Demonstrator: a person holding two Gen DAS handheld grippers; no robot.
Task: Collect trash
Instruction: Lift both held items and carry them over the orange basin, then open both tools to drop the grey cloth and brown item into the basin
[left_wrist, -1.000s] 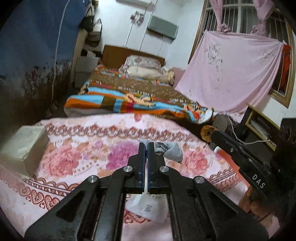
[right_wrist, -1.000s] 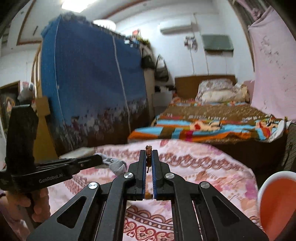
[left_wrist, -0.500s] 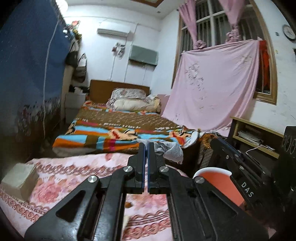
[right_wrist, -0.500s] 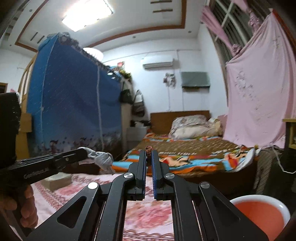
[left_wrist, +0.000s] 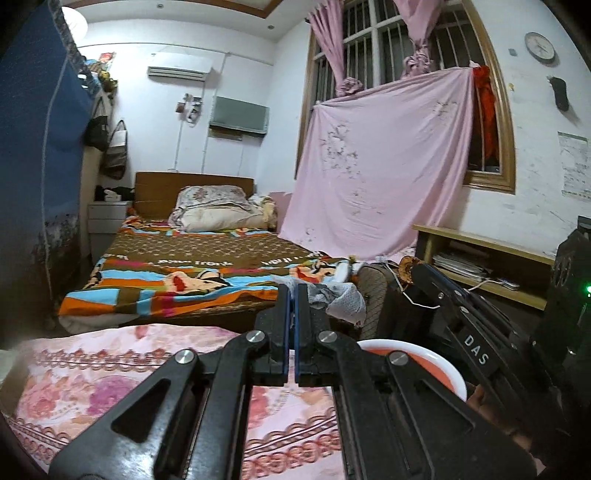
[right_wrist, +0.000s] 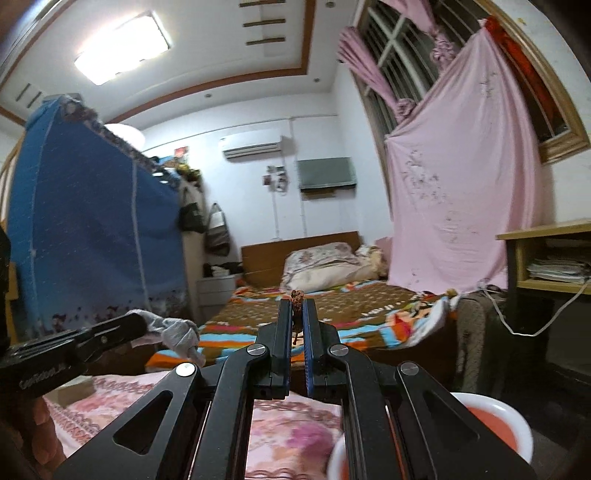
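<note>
Left gripper (left_wrist: 293, 291): clamped on grey rag (left_wrist: 341, 299), tips level. Right gripper (right_wrist: 296, 301): clamped on small brown scrap (right_wrist: 296, 296), possibly food waste. Orange bin (left_wrist: 424, 363): below both, beside floral tablecloth (left_wrist: 92, 387).

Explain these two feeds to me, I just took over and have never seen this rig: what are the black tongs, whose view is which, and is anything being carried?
There is no robot arm here. A person holds a two-finger black clamp in each hand, and a fisheye camera on each clamp looks forward along its fingers.

One picture comes from the left gripper, which is shut on a crumpled grey-white tissue. The other clamp shows at that picture's right edge.

The other picture comes from the right gripper, shut on a small brown scrap; the left clamp with its tissue shows at the left.

Below both lies a pink floral cloth. A white bin with an orange inside sits low on the right, probably for the trash. Behind is a bed.
</note>
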